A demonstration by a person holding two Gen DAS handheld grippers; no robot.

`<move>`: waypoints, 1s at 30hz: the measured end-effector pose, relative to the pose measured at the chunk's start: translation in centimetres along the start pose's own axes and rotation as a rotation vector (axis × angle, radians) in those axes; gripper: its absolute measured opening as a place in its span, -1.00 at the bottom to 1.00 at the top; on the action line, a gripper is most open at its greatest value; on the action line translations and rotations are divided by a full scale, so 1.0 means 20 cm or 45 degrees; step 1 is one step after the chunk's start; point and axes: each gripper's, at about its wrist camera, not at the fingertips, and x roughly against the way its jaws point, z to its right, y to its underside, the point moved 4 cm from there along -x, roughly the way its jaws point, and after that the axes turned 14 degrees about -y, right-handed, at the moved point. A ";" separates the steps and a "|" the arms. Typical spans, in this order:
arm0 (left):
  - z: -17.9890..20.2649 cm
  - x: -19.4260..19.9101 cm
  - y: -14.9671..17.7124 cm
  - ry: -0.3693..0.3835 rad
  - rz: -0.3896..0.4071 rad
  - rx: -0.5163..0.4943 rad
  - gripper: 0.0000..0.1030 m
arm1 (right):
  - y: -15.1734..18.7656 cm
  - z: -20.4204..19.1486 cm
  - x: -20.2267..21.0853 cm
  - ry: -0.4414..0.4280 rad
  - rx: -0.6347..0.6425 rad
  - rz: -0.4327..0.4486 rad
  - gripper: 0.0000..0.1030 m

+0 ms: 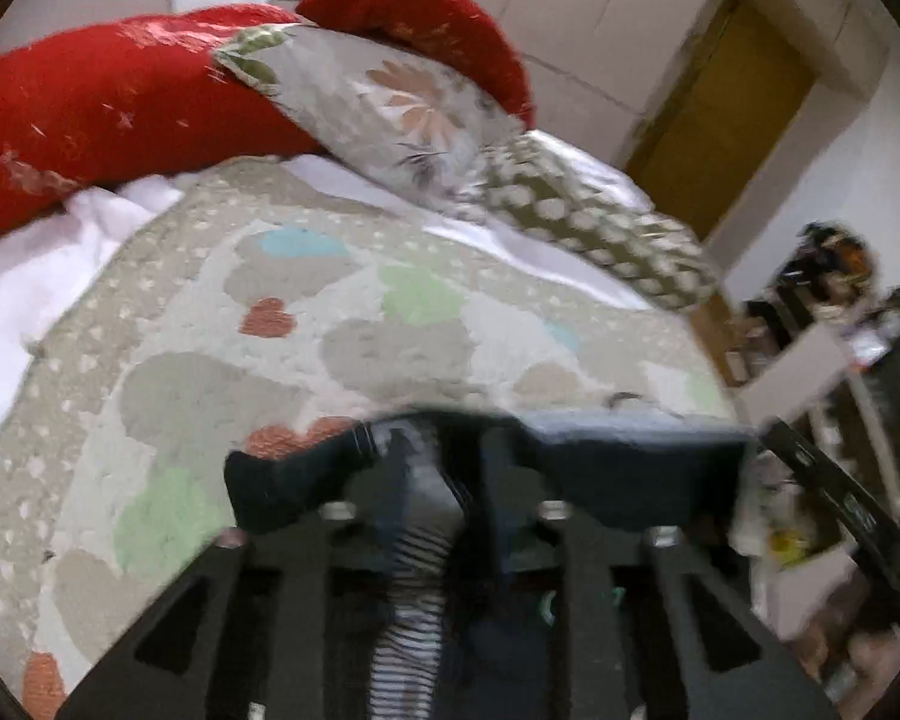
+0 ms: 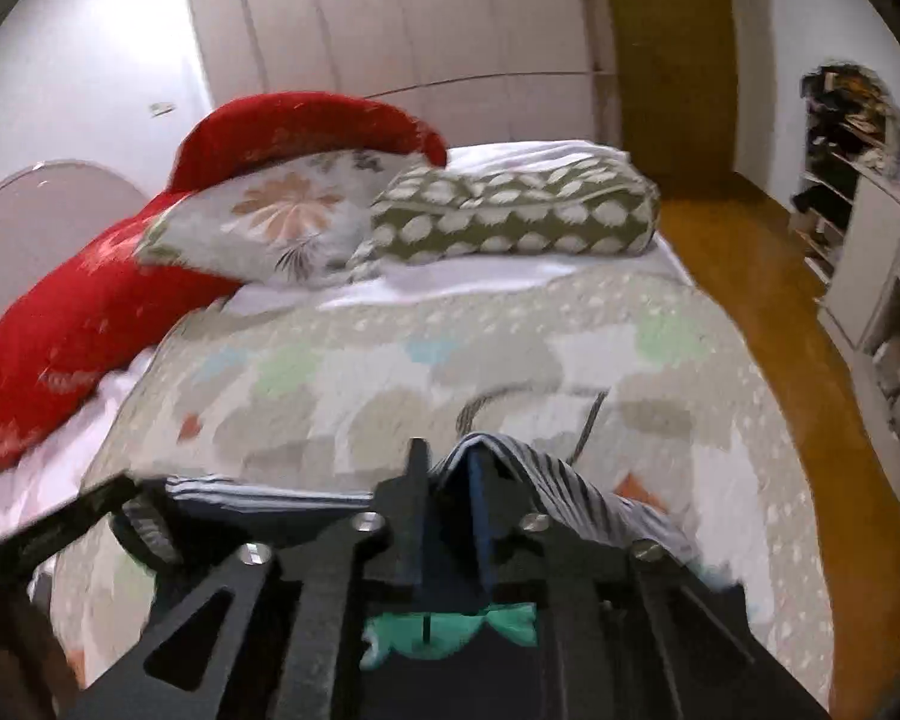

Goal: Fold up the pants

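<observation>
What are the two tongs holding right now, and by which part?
Both hold the pants. The right tongs pinch a striped fabric edge. The left tongs also pinch the fabric, but the picture is too blurred to tell which part.

Left claw (image 1: 444,480): matte black body with angular, plate-like arms that widen toward the camera and carry triangular and slot-shaped cut-outs; round silver screw heads (image 1: 337,510) sit in pairs at the finger roots, with two more farther out along the arms. Right claw (image 2: 450,480): the same black plate construction and cut-outs, with four silver screws (image 2: 367,521) arranged alike. Its fingers (image 2: 417,468) are thin, dark, upright blades, bluish on their inner faces. A teal-green part (image 2: 450,630) shows low between the arms of the right claw; a faint green mark appears at the same place on the left.
</observation>
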 end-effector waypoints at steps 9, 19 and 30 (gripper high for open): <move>-0.33 -0.06 0.30 0.016 -0.170 0.039 0.22 | 0.13 0.31 0.21 0.013 -0.098 0.028 0.42; -0.22 -0.26 0.58 0.066 -0.327 -0.015 0.68 | 0.69 0.82 0.29 0.018 -0.453 -0.058 0.42; -0.16 -0.01 0.65 -0.039 -0.297 -0.175 -0.74 | 0.77 0.73 0.24 -0.065 -0.512 -0.117 -0.82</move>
